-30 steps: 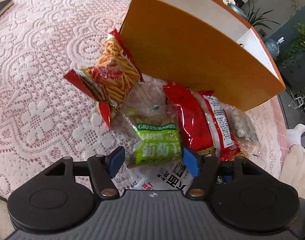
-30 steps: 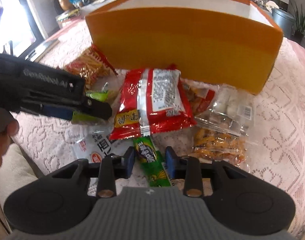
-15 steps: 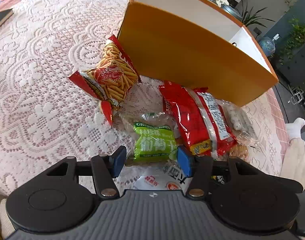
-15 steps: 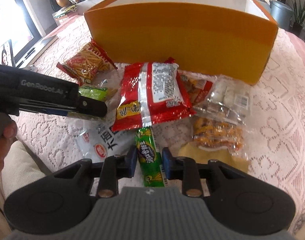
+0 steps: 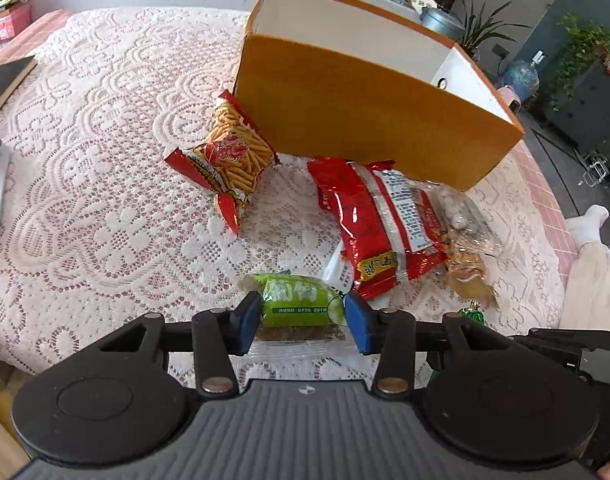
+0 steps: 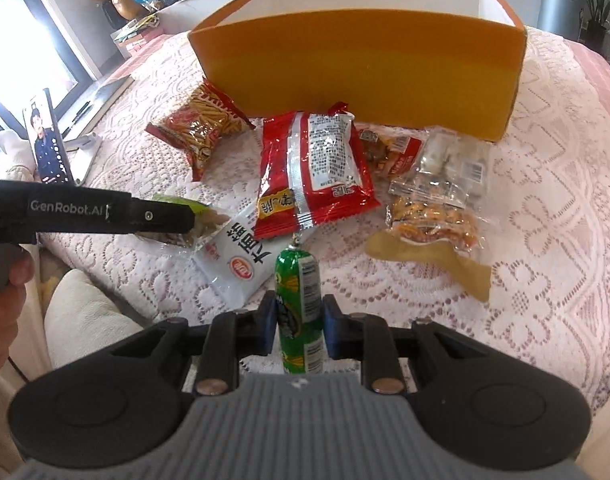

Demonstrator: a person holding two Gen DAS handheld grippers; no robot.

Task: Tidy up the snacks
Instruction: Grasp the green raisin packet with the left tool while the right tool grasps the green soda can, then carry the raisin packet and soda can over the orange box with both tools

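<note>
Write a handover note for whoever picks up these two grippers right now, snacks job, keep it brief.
Left gripper: jaws have just closed on the green raisin packet, lifted off the lace tablecloth.
Right gripper: shut on the green sausage stick, jaws just tightened.
Orange box: open-topped, behind the pile; no snacks visible inside, though its floor is hidden.
Still on the cloth: shrimp-stick bag, large red bag, white packet, clear bags of nuts and candies.
Done: two items gripped. Left: probably drop both into the box, then clear the rest.
</note>
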